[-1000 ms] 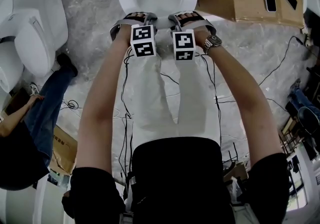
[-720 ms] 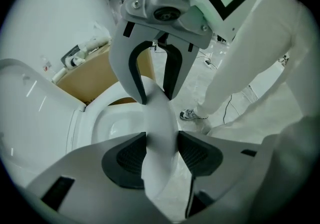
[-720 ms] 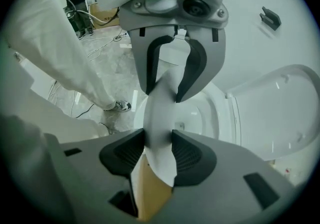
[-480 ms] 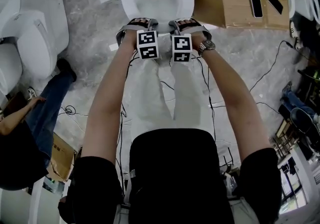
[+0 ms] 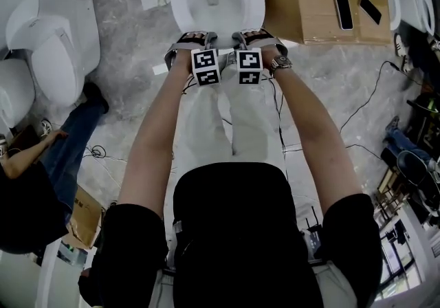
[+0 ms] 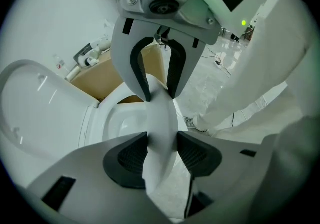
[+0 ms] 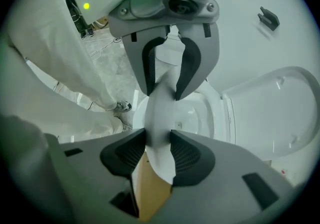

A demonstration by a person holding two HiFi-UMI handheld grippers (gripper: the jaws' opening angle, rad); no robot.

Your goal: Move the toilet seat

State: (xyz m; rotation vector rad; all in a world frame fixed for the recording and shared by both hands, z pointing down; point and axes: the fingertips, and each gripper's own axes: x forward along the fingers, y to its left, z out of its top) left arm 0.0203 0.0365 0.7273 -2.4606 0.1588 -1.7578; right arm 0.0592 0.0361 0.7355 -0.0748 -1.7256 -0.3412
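Marbled floor [image 5: 130,83]; left tongs [image 6: 162,153] and right tongs [image 7: 157,153], just tightened, clamp white toilet seat [image 6: 161,110].

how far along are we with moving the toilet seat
Done: both grippers are at the front edge of the toilet seat, side by side. In hand: the left gripper and right gripper have just been closing, and their pads now press the seat's rim between them. Left: swinging the seat to its new position; the lid stands upright behind the bowl.

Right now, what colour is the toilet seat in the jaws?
The toilet seat is white, clearest in left gripper view.
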